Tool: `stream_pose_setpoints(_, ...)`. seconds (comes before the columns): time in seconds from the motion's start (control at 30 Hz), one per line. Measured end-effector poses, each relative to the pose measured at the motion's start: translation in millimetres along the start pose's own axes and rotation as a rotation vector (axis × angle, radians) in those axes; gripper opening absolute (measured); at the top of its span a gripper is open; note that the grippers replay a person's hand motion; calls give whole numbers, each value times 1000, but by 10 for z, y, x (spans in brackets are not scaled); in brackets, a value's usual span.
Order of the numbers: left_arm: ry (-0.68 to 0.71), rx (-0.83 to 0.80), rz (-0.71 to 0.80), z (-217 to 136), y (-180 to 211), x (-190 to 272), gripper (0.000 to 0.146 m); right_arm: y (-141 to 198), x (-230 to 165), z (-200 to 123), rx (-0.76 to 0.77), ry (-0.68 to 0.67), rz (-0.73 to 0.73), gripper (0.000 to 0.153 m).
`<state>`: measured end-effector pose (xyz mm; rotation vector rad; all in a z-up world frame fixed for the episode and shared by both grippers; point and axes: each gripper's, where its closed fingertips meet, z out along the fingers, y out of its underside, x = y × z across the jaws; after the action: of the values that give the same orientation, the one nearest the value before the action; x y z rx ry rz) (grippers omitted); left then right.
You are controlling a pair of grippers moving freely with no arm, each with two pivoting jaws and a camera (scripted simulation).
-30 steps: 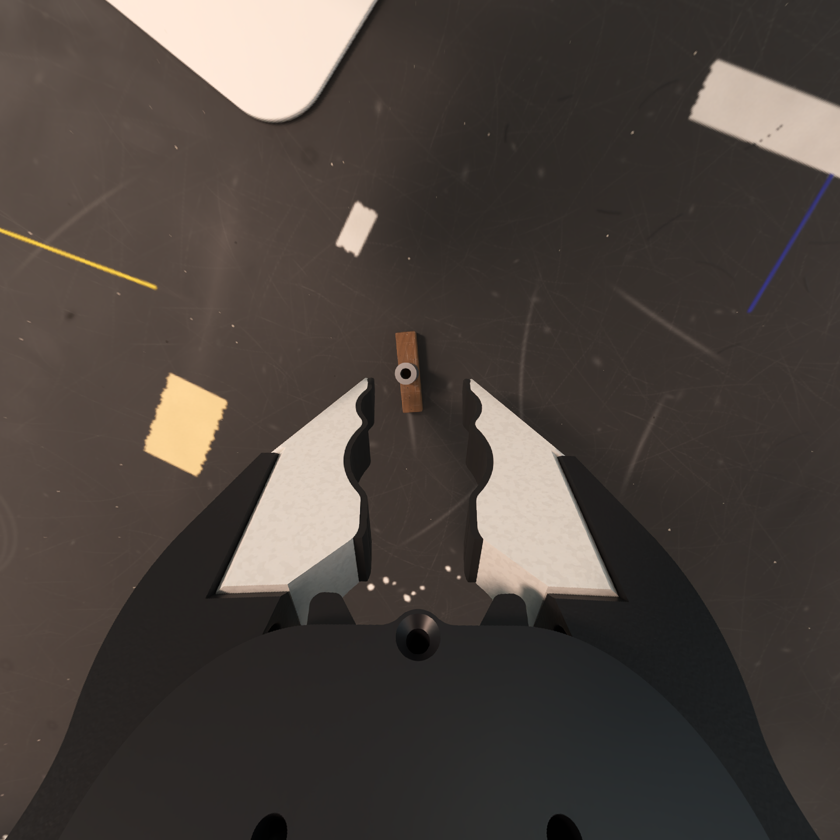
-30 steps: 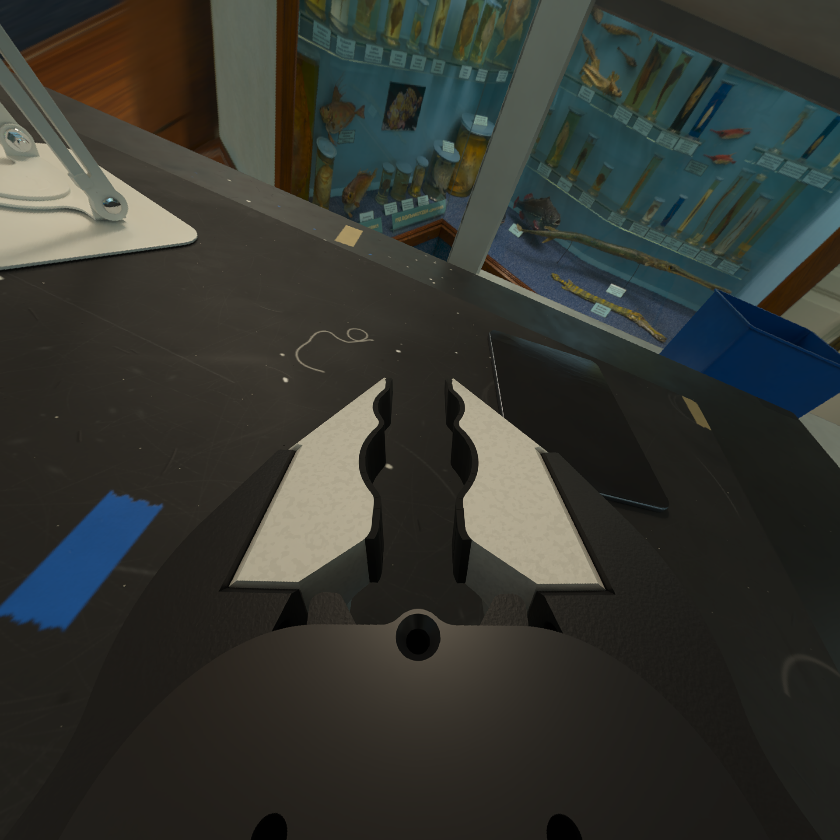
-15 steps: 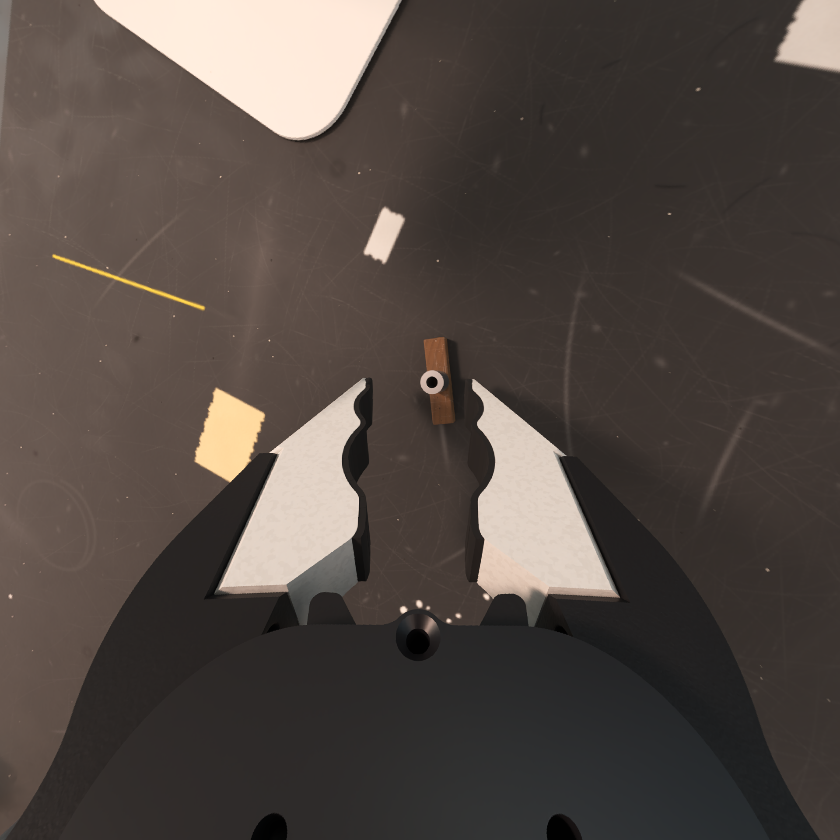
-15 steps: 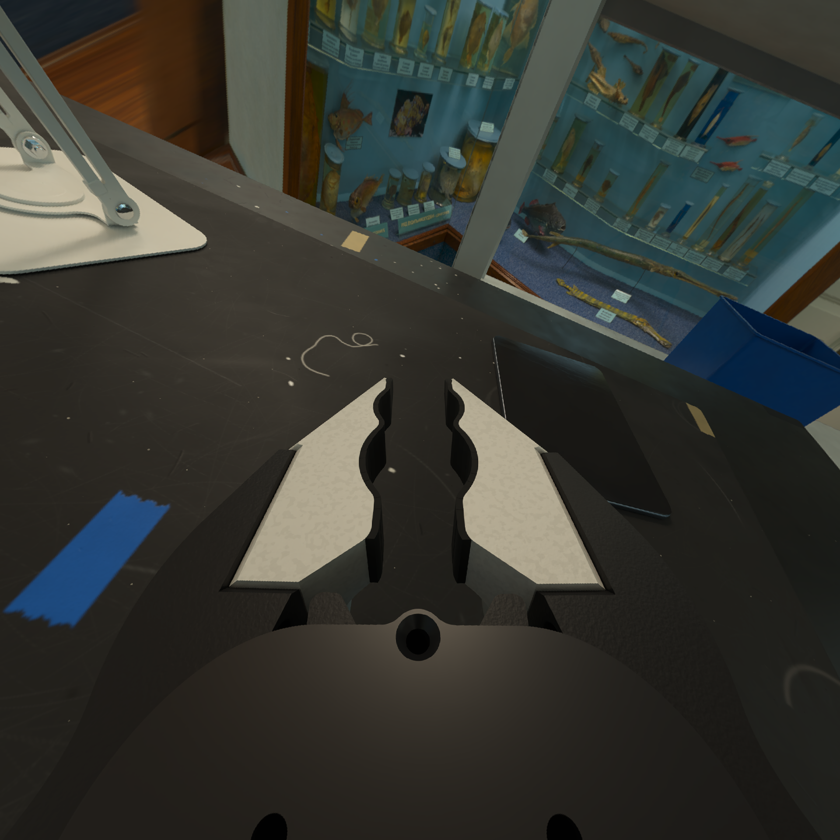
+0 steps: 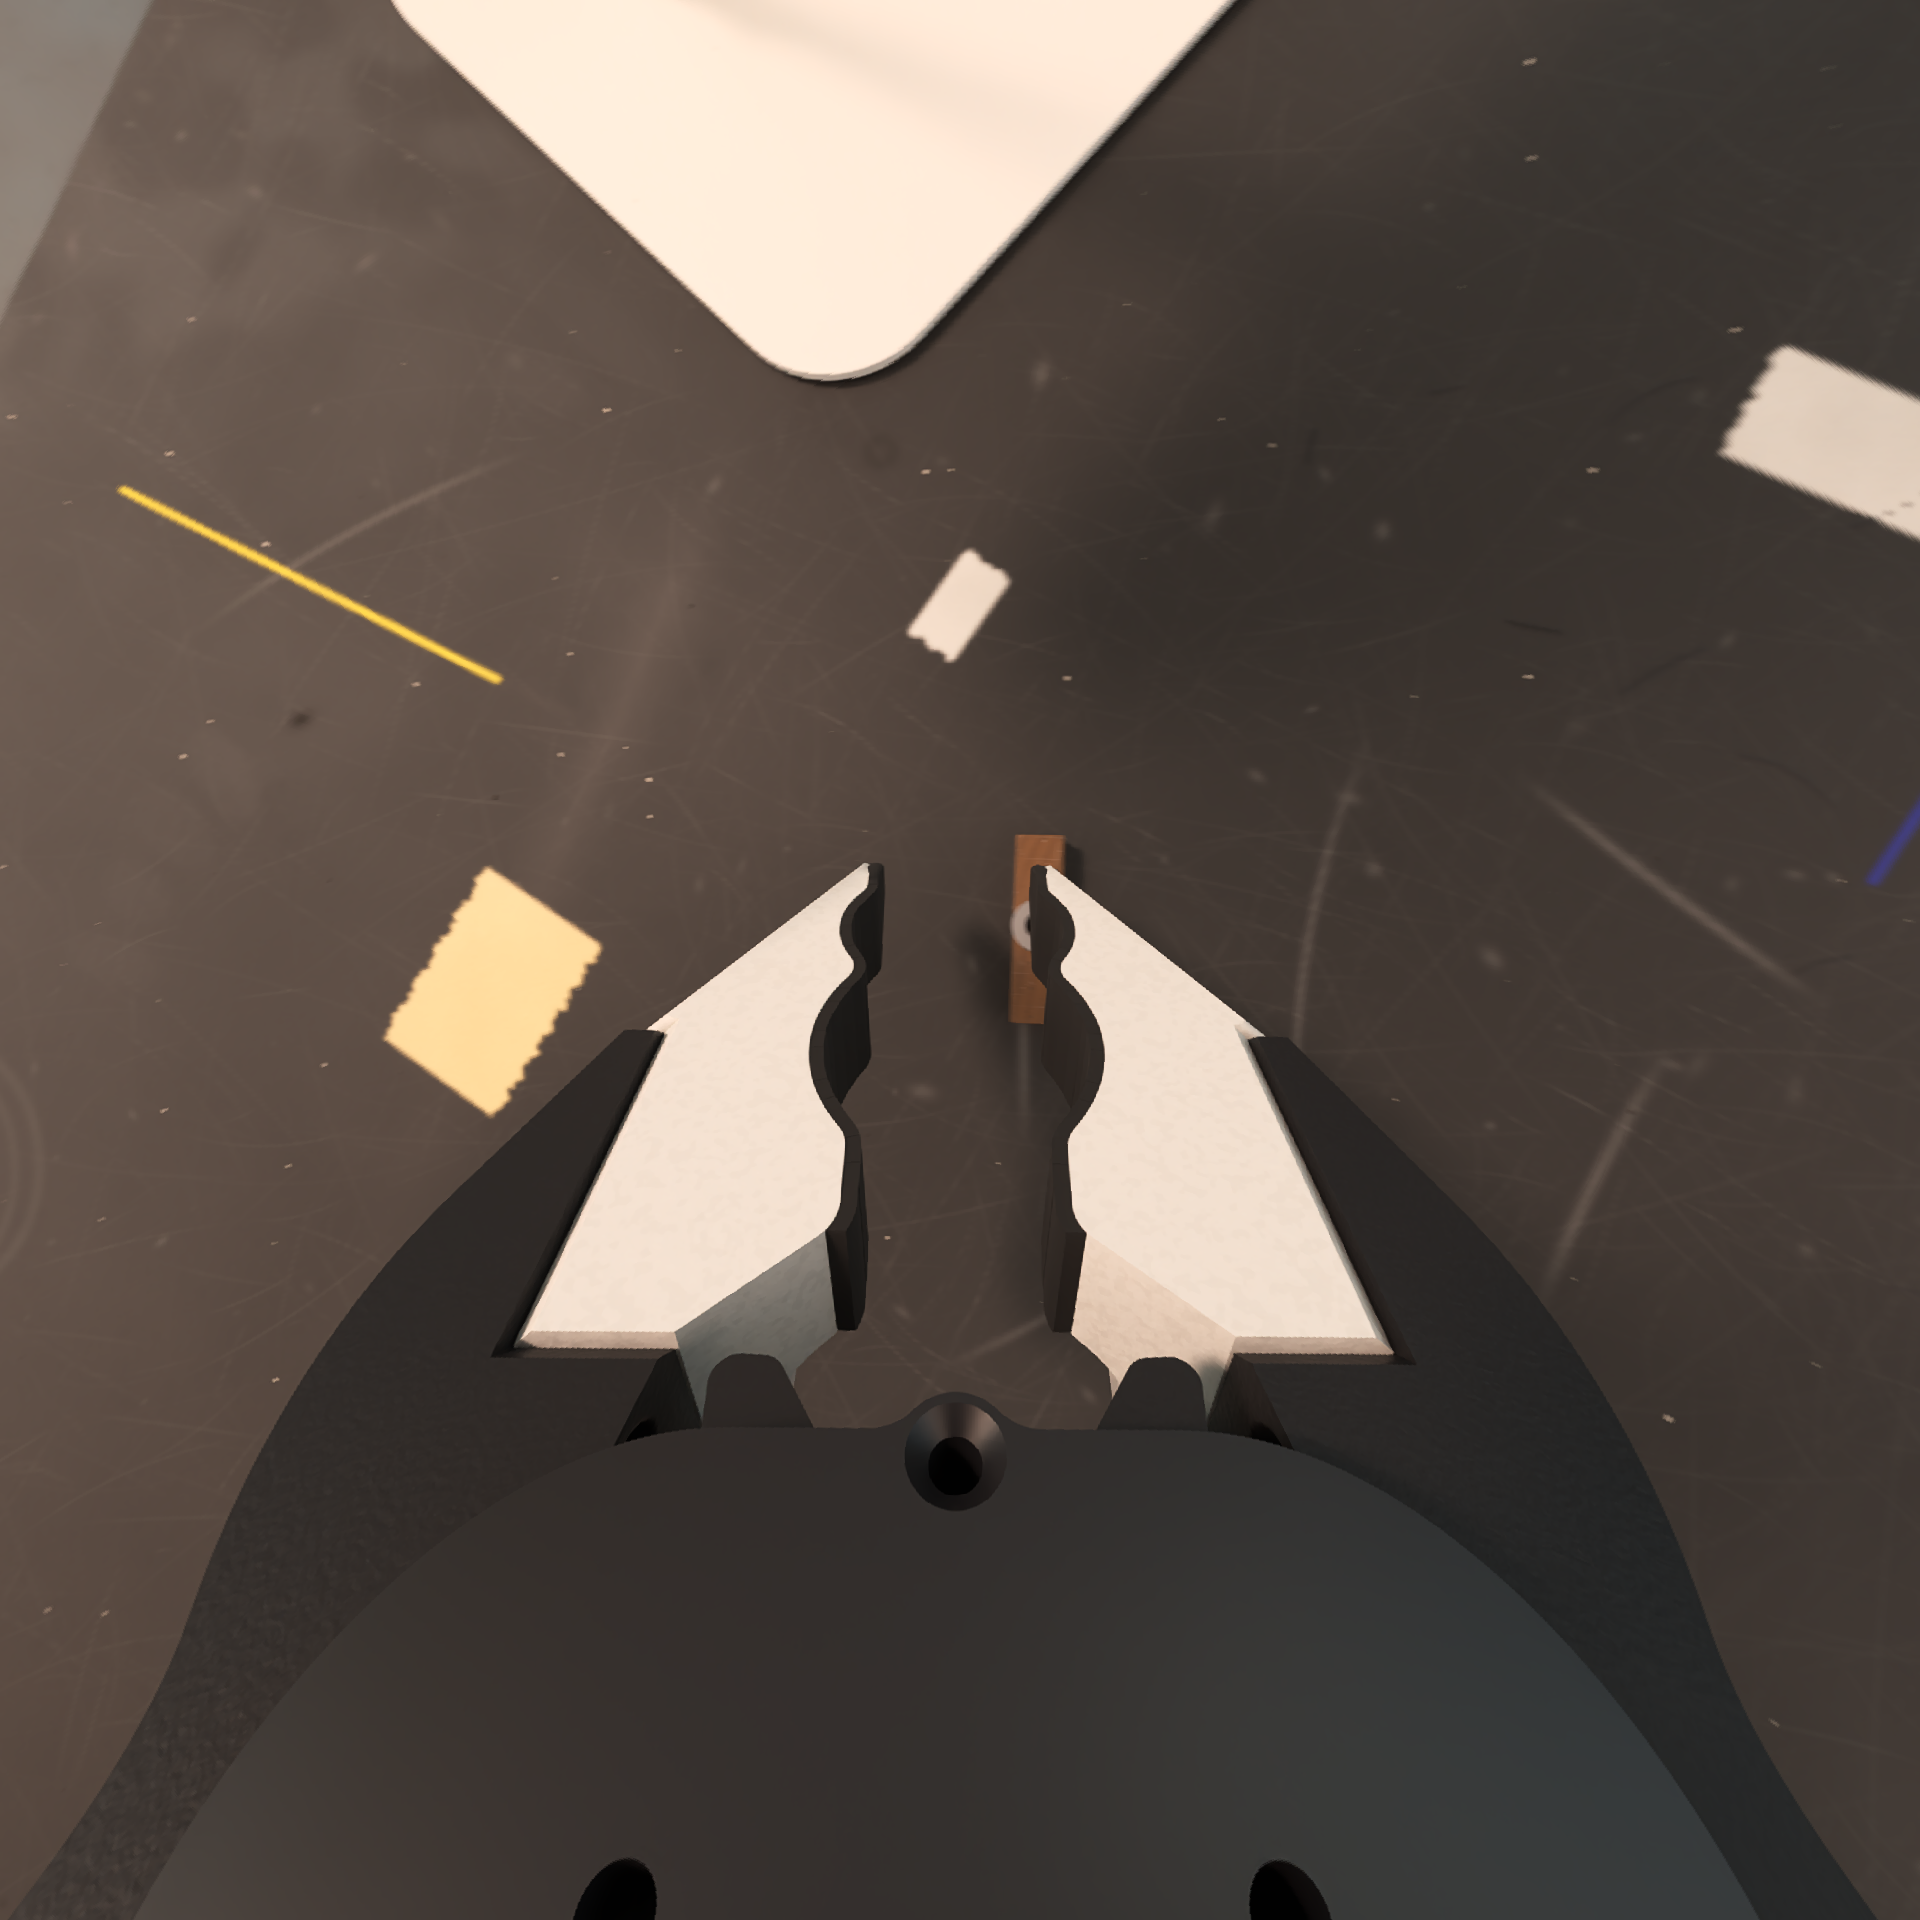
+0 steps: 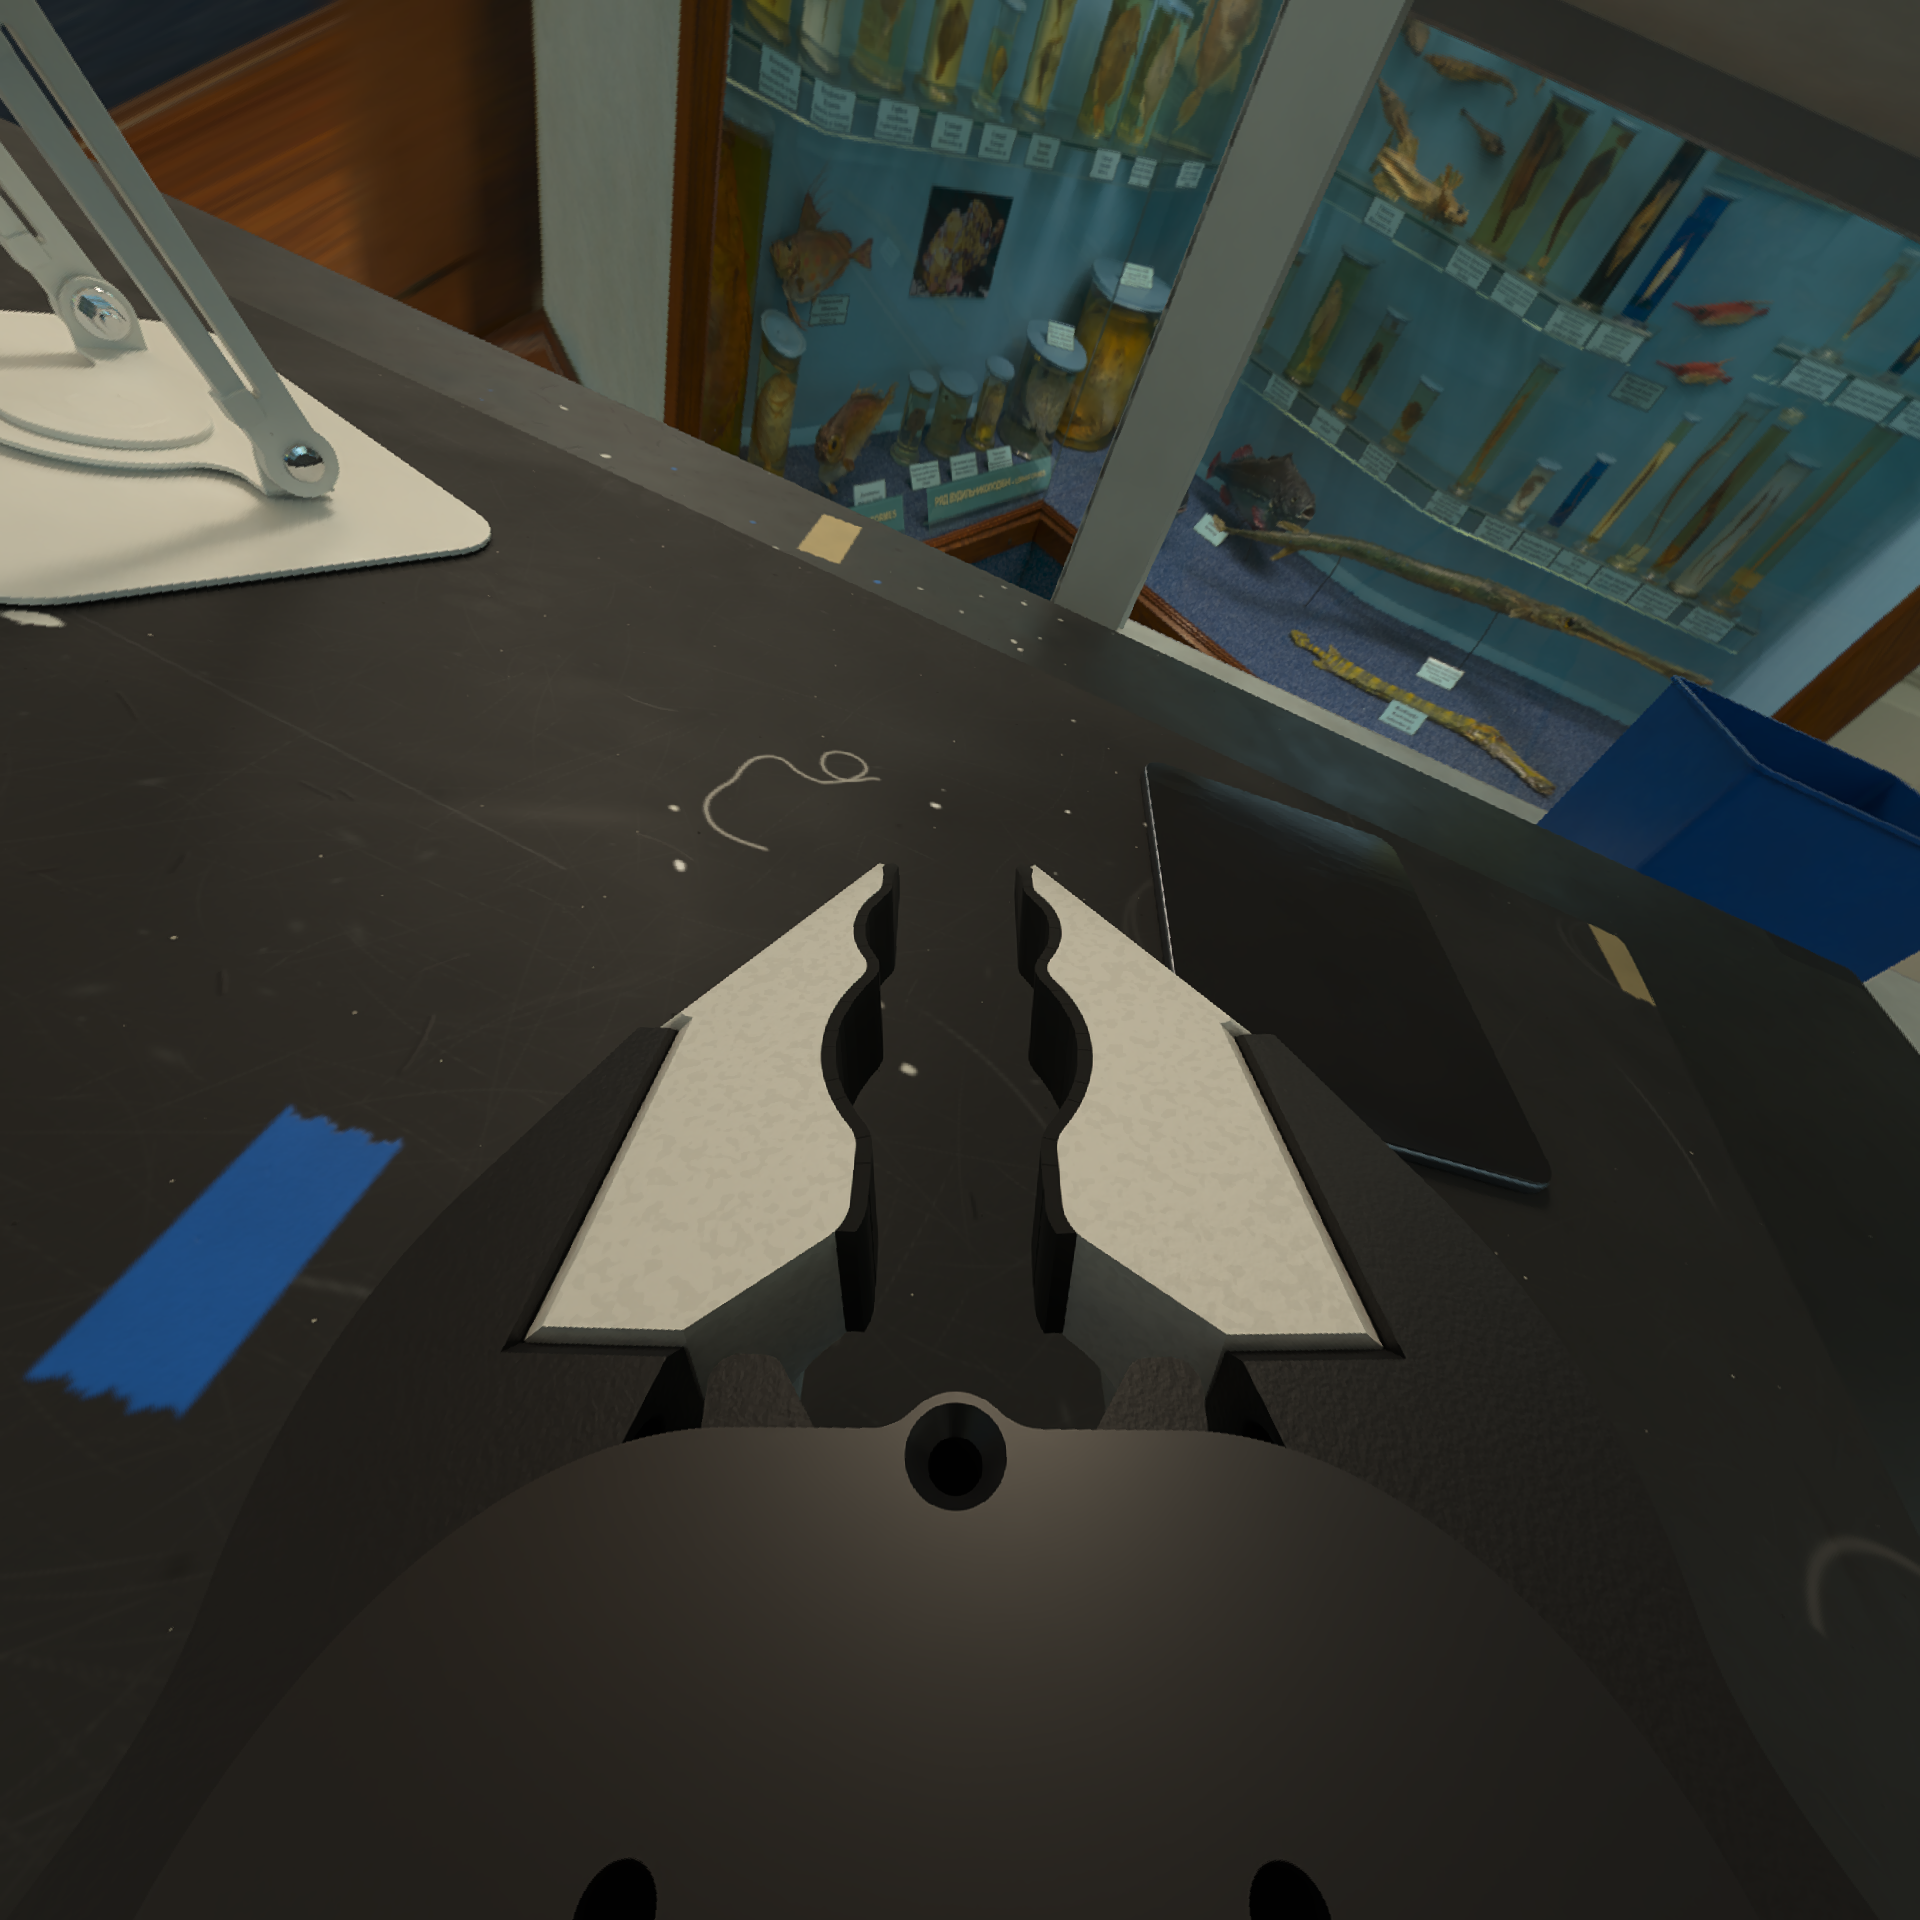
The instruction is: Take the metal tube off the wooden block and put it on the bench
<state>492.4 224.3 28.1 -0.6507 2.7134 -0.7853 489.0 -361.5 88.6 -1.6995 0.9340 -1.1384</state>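
In the left wrist view a small brown wooden block (image 5: 1039,850) lies on the dark scratched bench (image 5: 1351,675). The metal tube (image 5: 1020,925) stands upright on it, seen end-on as a grey ring. My left gripper (image 5: 958,883) looks down from above, open and empty. Its right finger (image 5: 1143,1091) covers most of the tube and the block's right side, so both lie off to the right of the gap. My right gripper (image 6: 958,883) hovers over another part of the bench (image 6: 416,883), with a narrow gap and nothing between the jaws. Neither the tube nor the block shows there.
A white lamp base (image 5: 831,156) lies ahead, and it also shows in the right wrist view (image 6: 208,499). Flat tape patches: yellow (image 5: 494,987), white (image 5: 958,605), white (image 5: 1829,442), blue (image 6: 218,1257). A black tablet (image 6: 1330,987) and a blue bin (image 6: 1766,831) sit near the bench's far edge.
The block and tube have drifted right in the left wrist view, from between the fingertips to behind the right finger. The left jaws have narrowed. The right gripper has shifted slightly.
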Motion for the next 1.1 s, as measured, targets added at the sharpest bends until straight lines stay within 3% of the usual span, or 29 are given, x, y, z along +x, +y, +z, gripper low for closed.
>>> stream_pose_setpoints(0.17, 27, -5, 30, -10, 2, 172, 22, 1, -4, 7, -1, -6, 1, 22)
stream_pose_setpoints(0.8, 16, -113, 16, 62, 152, 146, 12, 12, -90, 36, -17, -42, -12, 21)
stream_pose_setpoints(1.1, -104, -35, 34, -184, 22, -39, 10, -10, -53, 12, -5, -28, -2, 21)
